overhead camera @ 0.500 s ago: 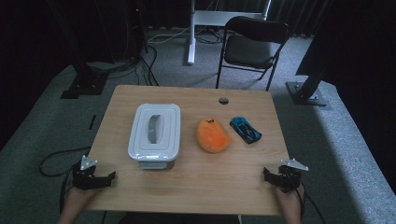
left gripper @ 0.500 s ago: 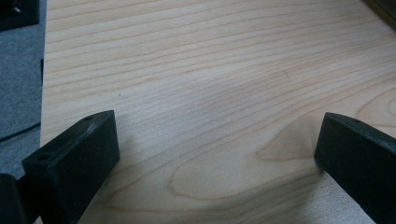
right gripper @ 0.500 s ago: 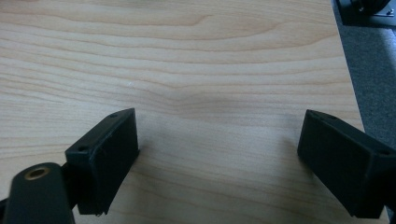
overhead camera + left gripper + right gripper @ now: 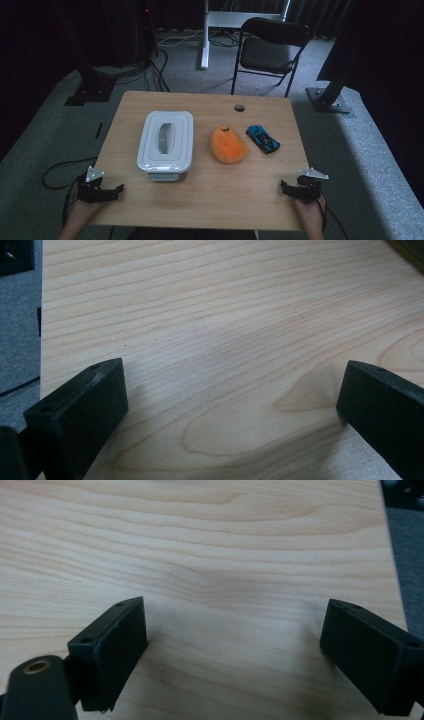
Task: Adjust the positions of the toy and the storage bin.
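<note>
A white lidded container (image 4: 165, 142) with a grey handle sits left of centre on the wooden table (image 4: 210, 200). To its right lie an orange plush toy (image 4: 227, 145) and a blue toy car (image 4: 262, 139). My left gripper (image 4: 112, 192) rests at the near left corner, open, with bare wood between its jaws (image 4: 232, 375). My right gripper (image 4: 287, 189) rests at the near right corner, also open over bare wood (image 4: 235, 612). Both are well short of the objects.
A dark round grommet (image 4: 239, 107) sits near the table's far edge. Behind the table stand a black folding chair (image 4: 270, 47) and dark stands on grey carpet. Cables trail from both grippers off the near edge.
</note>
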